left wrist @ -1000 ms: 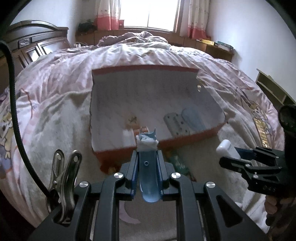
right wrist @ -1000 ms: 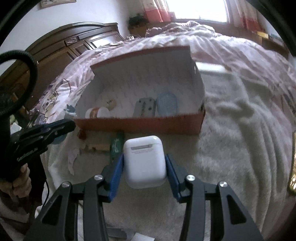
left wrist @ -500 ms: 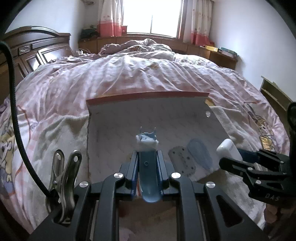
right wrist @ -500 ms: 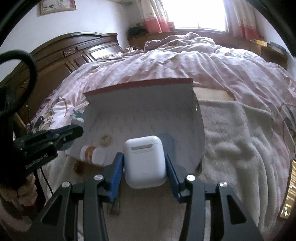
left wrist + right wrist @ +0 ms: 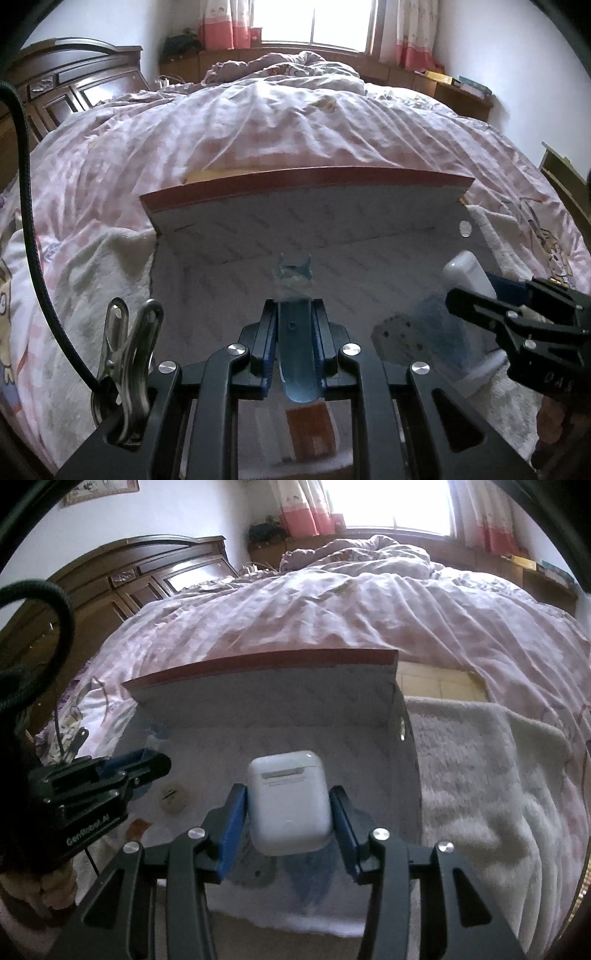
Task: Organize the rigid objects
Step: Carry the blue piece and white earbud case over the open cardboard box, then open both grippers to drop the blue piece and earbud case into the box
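A red-edged box (image 5: 306,181) with a white patterned inside lies open on the bed; it also shows in the right wrist view (image 5: 258,664). My left gripper (image 5: 293,314) is shut on a blue figure-topped toy (image 5: 293,280) and holds it above the box floor. My right gripper (image 5: 288,805) is shut on a white earbud case (image 5: 290,801) and holds it over the box's right part; the case also shows in the left wrist view (image 5: 467,273). In the box lie a grey dotted piece (image 5: 400,339), a blue oval piece (image 5: 439,325) and a round token (image 5: 171,797).
A pink checked quilt (image 5: 258,122) covers the bed behind the box. A white fleece blanket (image 5: 480,775) lies to the box's right. A dark wooden headboard (image 5: 147,572) stands at the left. An orange object (image 5: 310,432) lies under my left gripper.
Both grippers have moved forward from in front of the box's near wall to above its inside, each still holding its object. The box now fills more of both views.
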